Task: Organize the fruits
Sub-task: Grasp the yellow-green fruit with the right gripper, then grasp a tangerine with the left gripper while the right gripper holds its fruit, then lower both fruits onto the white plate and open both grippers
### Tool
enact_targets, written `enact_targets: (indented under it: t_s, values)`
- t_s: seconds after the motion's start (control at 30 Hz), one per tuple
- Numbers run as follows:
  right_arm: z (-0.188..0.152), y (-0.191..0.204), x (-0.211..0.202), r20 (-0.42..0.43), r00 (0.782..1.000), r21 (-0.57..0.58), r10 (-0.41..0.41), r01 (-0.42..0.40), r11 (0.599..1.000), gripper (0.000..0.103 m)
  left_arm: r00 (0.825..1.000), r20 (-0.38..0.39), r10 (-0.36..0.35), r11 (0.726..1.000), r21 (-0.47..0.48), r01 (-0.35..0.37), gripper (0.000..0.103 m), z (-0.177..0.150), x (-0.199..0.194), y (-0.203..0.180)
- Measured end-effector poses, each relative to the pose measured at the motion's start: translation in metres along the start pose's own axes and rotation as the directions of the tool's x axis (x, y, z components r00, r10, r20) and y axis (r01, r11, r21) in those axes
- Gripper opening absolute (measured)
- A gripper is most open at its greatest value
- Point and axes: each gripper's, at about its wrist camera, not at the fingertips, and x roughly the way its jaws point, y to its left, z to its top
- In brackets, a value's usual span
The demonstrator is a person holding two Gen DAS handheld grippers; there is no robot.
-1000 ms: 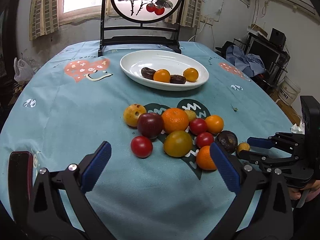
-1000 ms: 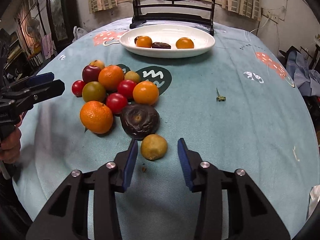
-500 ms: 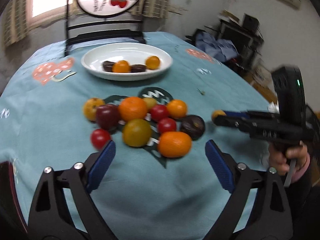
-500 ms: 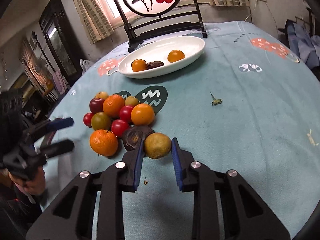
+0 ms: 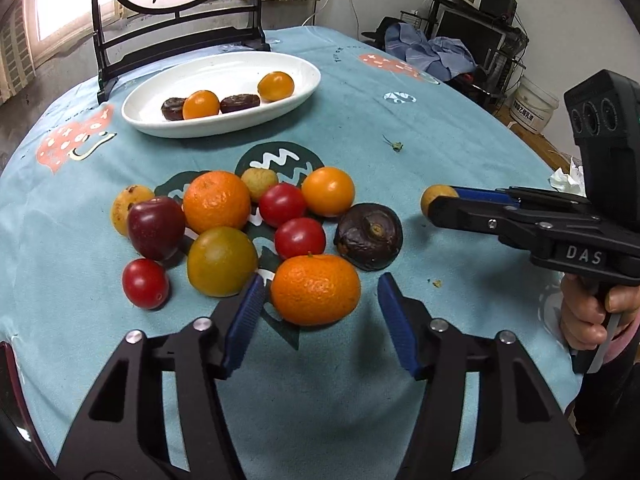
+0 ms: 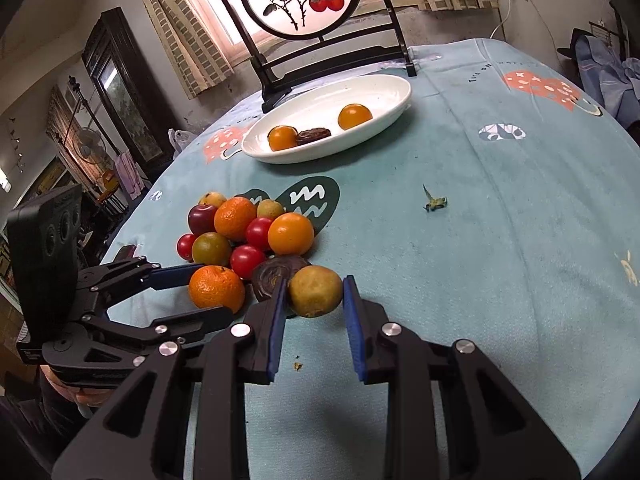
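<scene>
Several fruits lie in a pile on the blue tablecloth. My left gripper (image 5: pixel 318 304) is open around a mandarin (image 5: pixel 315 289), its pads on either side and not touching; it also shows in the right wrist view (image 6: pixel 192 292). My right gripper (image 6: pixel 314 298) is shut on a small yellow-brown fruit (image 6: pixel 316 295) and holds it above the cloth; it also shows in the left wrist view (image 5: pixel 434 200). A white oval plate (image 5: pixel 224 124) at the back holds two orange fruits and two dark ones.
A dark wrinkled fruit (image 5: pixel 369 236) lies right of the mandarin. A round painted screen on a black stand (image 6: pixel 304 0) stands behind the plate. A small leaf scrap (image 6: pixel 434 202) lies on the cloth to the right. The table edge falls away right.
My right gripper closed on the small yellow-brown fruit and lifted it. My left gripper moved forward to the mandarin and narrowed its opening around it.
</scene>
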Motion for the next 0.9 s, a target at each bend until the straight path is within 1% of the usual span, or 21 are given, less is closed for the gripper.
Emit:
enact_targets:
  t_s: [0.07,0.17,0.33,0.43,0.53,0.6,0.67,0.73,0.83,0.9]
  values:
    - [0.000,-0.001,0.000,0.002,1.000,0.000,0.001,-0.001,1.000,0.028,1.000,-0.018,0.003,1.000,-0.001,-0.003,0.050,0.000,0.005,0.001]
    - [0.000,0.000,-0.001,0.004,1.000,-0.003,0.002,-0.002,1.000,0.028,1.000,-0.025,0.016,1.000,-0.001,-0.016,0.046,-0.001,0.007,0.002]
    - [-0.001,0.001,-0.001,0.002,1.000,-0.001,-0.001,0.001,1.000,0.028,1.000,-0.023,0.004,1.000,-0.011,-0.004,0.045,-0.001,0.006,0.005]
    - [0.000,0.007,-0.001,0.005,1.000,-0.031,-0.024,0.024,0.999,0.028,1.000,0.004,-0.008,1.000,-0.020,0.008,0.045,-0.001,-0.005,0.007]
    - [0.011,0.022,-0.001,0.028,0.998,-0.112,-0.065,0.067,0.991,0.028,0.998,0.054,-0.039,0.998,-0.038,0.041,0.045,0.009,-0.024,0.015]
    - [0.026,0.029,0.001,0.048,0.998,-0.134,-0.048,0.054,0.989,0.028,0.995,0.097,-0.039,0.998,-0.045,0.043,0.045,0.023,-0.037,0.024]
    - [0.046,0.034,0.004,0.094,0.995,-0.146,-0.029,0.043,0.988,0.028,0.990,0.138,0.006,0.999,-0.049,0.001,0.045,0.041,-0.043,0.032]
    - [0.072,0.038,0.014,0.159,0.986,-0.144,-0.044,0.067,0.987,0.028,0.986,0.159,0.042,0.997,-0.065,-0.032,0.045,0.061,-0.042,0.041]
    - [0.108,0.035,0.036,0.200,0.978,-0.113,-0.066,0.090,0.990,0.028,0.984,0.155,0.093,0.991,-0.105,-0.077,0.045,0.098,-0.026,0.063]
    - [0.132,0.033,0.058,0.197,0.976,-0.100,-0.094,0.116,0.988,0.028,0.980,0.140,0.142,0.982,-0.142,-0.122,0.045,0.121,-0.009,0.080]
